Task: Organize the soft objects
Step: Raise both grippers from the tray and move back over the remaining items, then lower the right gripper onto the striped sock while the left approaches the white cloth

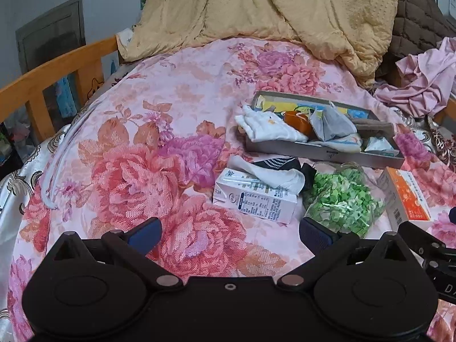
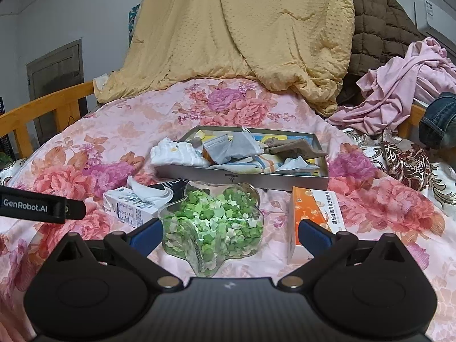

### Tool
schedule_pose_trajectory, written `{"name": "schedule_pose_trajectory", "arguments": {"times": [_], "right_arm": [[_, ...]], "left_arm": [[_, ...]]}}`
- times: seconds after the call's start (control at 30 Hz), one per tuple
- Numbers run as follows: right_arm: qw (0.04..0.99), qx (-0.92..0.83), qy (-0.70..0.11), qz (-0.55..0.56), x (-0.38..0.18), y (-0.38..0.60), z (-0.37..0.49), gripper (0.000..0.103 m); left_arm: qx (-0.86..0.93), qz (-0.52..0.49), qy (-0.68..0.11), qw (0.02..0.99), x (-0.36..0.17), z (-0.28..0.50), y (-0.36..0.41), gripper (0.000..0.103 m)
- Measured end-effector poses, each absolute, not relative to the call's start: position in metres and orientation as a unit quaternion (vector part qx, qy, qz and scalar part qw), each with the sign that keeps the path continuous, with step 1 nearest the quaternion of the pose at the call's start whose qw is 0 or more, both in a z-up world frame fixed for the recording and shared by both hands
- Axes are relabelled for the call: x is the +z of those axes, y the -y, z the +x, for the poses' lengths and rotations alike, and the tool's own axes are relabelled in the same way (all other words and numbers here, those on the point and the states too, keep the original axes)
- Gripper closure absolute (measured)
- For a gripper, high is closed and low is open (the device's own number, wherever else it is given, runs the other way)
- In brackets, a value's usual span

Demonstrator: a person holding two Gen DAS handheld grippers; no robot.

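Both grippers spread wide, holding nothing. Loose sock [image 1: 273, 175] lies draped on the milk carton [image 1: 256, 199], approx 1 o'clock from left gripper [image 1: 229, 235], long axis running 10-to-4. Left gripper nearer than right gripper [image 2: 229, 235]; tray [image 1: 325, 154] beyond at 12.

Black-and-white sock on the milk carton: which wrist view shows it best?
Left wrist: the sock lies unobstructed across the milk carton. In the right wrist view the sock is smaller, partly behind the clear container of green pieces.
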State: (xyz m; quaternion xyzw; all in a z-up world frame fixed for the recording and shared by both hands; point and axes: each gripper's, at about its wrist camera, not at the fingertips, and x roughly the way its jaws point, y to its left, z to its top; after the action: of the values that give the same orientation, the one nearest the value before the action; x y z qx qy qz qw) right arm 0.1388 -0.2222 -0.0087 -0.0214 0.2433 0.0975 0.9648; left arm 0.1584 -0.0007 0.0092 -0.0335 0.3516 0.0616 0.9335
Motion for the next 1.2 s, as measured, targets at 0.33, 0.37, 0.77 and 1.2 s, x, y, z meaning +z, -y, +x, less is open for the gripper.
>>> {"name": "schedule_pose_trajectory", "arguments": {"times": [0.33, 0.37, 0.77, 1.2], "right_arm": [[0.963, 0.096, -0.251, 0.002, -0.007, 0.225, 0.15, 0.0], [0.963, 0.095, -0.251, 0.004, -0.008, 0.225, 0.152, 0.0], [0.959, 0.119, -0.254, -0.03, -0.01, 0.213, 0.186, 0.0], [0.944, 0.171, -0.274, -0.069, -0.007, 0.193, 0.256, 0.0]], "left_arm": [[0.054, -0.013, -0.343, 0.938, 0.015, 0.179, -0.001, 0.001], [0.053, -0.006, -0.342, 0.938, 0.015, 0.184, 0.0, 0.001], [0.033, -0.033, -0.359, 0.932, 0.006, 0.224, -0.022, 0.001], [0.02, -0.122, -0.365, 0.923, -0.038, 0.279, -0.06, 0.001]]}}
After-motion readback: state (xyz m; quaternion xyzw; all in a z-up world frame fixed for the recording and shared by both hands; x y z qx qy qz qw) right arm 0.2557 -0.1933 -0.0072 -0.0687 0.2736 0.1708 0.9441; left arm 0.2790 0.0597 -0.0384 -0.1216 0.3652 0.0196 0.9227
